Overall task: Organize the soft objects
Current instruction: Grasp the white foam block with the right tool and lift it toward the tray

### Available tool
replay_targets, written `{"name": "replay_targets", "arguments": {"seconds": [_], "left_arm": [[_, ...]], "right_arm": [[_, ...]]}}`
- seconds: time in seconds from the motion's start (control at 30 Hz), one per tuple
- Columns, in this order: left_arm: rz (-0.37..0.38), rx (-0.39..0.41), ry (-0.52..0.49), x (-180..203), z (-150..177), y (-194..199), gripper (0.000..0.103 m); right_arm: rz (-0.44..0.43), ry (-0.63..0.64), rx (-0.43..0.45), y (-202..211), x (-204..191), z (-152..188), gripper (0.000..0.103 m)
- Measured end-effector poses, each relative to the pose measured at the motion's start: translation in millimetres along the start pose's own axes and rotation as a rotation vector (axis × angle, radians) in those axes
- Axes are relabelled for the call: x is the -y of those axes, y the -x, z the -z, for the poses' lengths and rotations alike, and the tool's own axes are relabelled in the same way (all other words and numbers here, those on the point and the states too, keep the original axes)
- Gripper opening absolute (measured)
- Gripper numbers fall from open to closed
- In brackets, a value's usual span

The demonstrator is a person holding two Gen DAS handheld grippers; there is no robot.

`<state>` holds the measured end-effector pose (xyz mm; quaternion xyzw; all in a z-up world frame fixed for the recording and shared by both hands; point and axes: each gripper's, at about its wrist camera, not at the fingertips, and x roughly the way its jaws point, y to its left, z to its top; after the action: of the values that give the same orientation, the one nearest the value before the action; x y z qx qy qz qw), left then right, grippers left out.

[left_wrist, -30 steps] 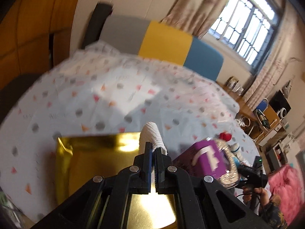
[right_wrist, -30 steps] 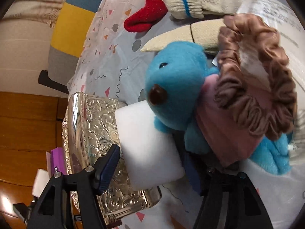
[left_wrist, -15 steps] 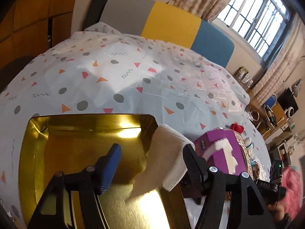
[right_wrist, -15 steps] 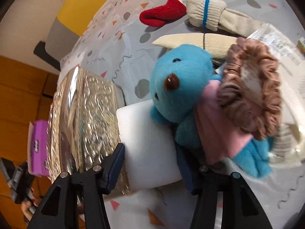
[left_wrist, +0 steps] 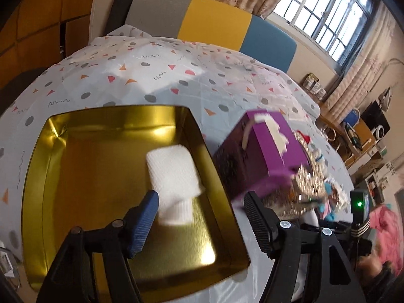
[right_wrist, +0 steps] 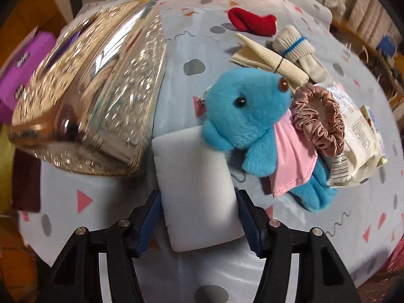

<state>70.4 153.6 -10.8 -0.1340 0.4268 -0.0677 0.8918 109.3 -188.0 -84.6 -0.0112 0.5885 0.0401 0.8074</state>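
Sock (left_wrist: 174, 176), white, now lies loose in gold tin (left_wrist: 38, 176) toward its 3 o'clock wall; a second ago left tool (left_wrist: 199, 217) pinched it, jaws since apart and empty, so one item sorted. Tin floor open toward 9. Right view: right tool (right_wrist: 197, 224), jaws just reopening slightly, straddles white sponge (right_wrist: 194, 181) on desk (right_wrist: 75, 202); silver lid (right_wrist: 96, 106) crowds 10, blue plush (right_wrist: 242, 121) overlaps 1 o'clock corner.

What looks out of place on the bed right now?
Mainly the purple box: it sits tilted on the embossed lid beside the gold tin. A crinkly food packet lies among the soft things.
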Motion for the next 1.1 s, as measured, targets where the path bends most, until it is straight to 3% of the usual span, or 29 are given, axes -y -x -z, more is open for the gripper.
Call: {"name": "replay_targets", "arguments": {"seconds": [0.17, 0.3, 0.37, 0.5, 0.73, 1.1], "left_arm": [[-0.033, 0.004, -0.006, 0.6, 21.8, 5.6, 0.074], [-0.077, 0.012, -0.031, 2.5, 31.4, 7.4, 0.075], [-0.091, 0.016, -0.033, 2.4, 33.5, 8.7, 0.076], [-0.102, 0.029, -0.032, 2.2, 35.1, 13.1, 0.079], [-0.136, 0.057, -0.047, 2.3, 39.1, 22.4, 0.084], [-0.151, 0.07, -0.033, -5.0, 41.2, 29.2, 0.085]], "right_arm": [[-0.01, 0.047, -0.022, 3.1, -14.2, 12.4, 0.056], [-0.139, -0.021, -0.015, 18.0, 3.2, 29.7, 0.056], [-0.22, -0.051, 0.016, 31.3, 11.6, 37.2, 0.056], [-0.256, -0.114, 0.106, 56.5, 23.4, 37.8, 0.056], [-0.266, -0.185, 0.272, 98.4, 29.6, -1.2, 0.056], [-0.357, -0.022, 0.38, 138.0, -46.8, -38.9, 0.056]]}}
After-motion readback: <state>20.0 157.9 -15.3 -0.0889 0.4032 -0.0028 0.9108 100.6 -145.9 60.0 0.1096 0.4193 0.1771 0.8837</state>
